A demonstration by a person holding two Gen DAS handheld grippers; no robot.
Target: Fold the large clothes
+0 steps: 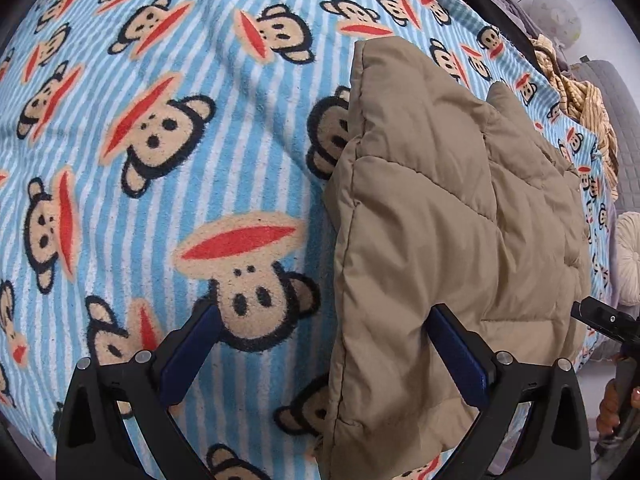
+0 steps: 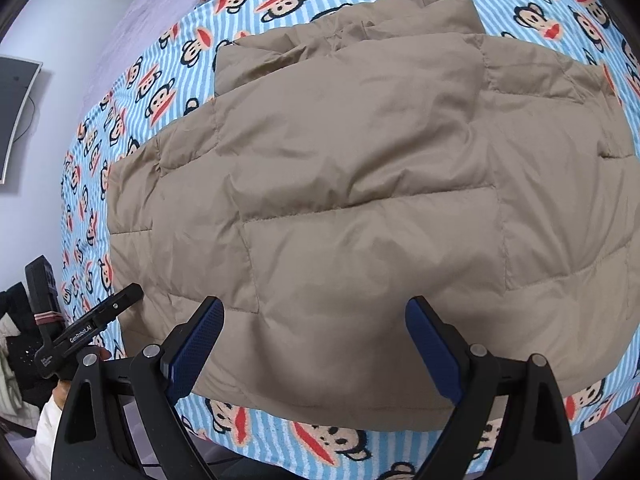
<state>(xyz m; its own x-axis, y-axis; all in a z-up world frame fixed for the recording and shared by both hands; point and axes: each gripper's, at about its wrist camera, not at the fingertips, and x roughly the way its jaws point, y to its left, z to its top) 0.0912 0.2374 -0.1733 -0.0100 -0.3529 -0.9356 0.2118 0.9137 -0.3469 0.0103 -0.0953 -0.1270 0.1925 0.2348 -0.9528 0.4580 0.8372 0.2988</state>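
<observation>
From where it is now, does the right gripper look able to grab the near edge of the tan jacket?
Probably yes. The right gripper hangs with jaws open just above the jacket, whose near edge lies flat on the monkey-print blanket, and nothing sits between them.

We see the jacket (image 1: 448, 240) cut off at the bottom edge; it hides much of the blanket (image 2: 92, 160) beneath.

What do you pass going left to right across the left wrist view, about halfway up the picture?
Monkey-print striped blanket → tan quilted jacket → a narrow strip of the same blanket → cream round cushion at the right edge.
</observation>
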